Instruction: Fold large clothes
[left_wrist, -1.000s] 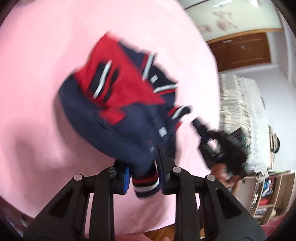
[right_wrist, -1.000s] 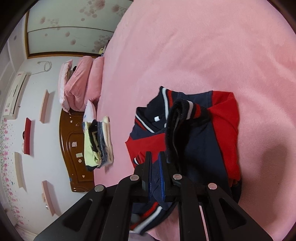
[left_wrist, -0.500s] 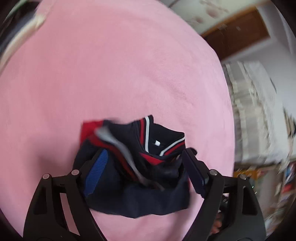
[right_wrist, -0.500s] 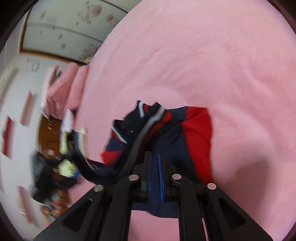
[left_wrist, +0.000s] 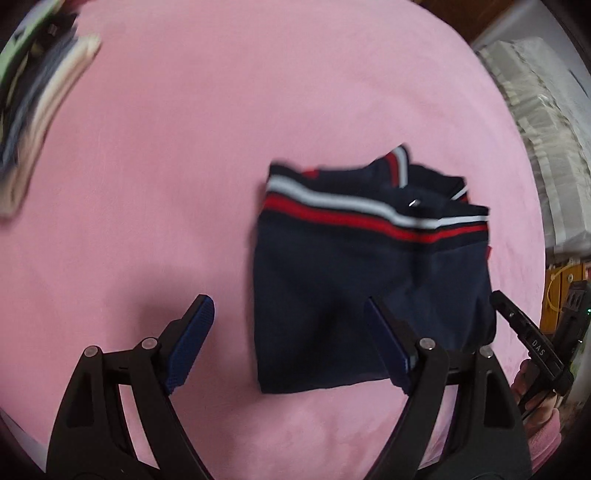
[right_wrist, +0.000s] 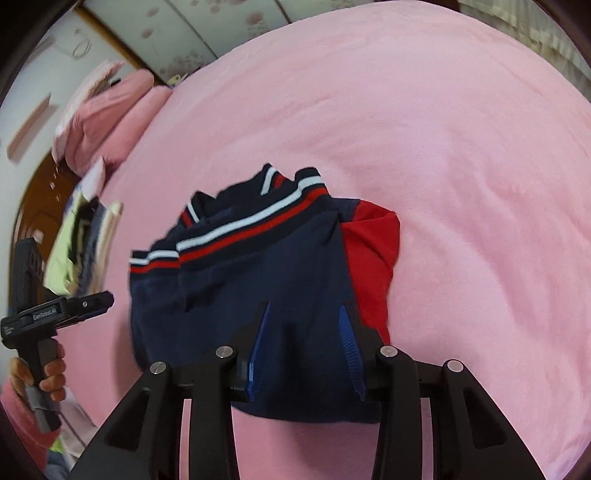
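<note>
Navy knit garment with red-and-white striped trim (left_wrist: 369, 288) lies folded on the pink bed (left_wrist: 221, 147); left tongs (left_wrist: 291, 343) gape empty beside it, right tongs (right_wrist: 304, 347) have just been opening above it, letting go. Next probably stacking it.

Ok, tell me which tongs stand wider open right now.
The left tongs: their pads stand far apart beside the folded navy jacket. The right tongs, which have just been opening, show a narrower gap above it.

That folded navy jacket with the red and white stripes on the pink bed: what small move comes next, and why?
Probably lift both tools clear. The navy, red and white striped jacket lies folded on the pink bedspread; the left tool is open, and the right tool has just been opening, gripping nothing.
</note>
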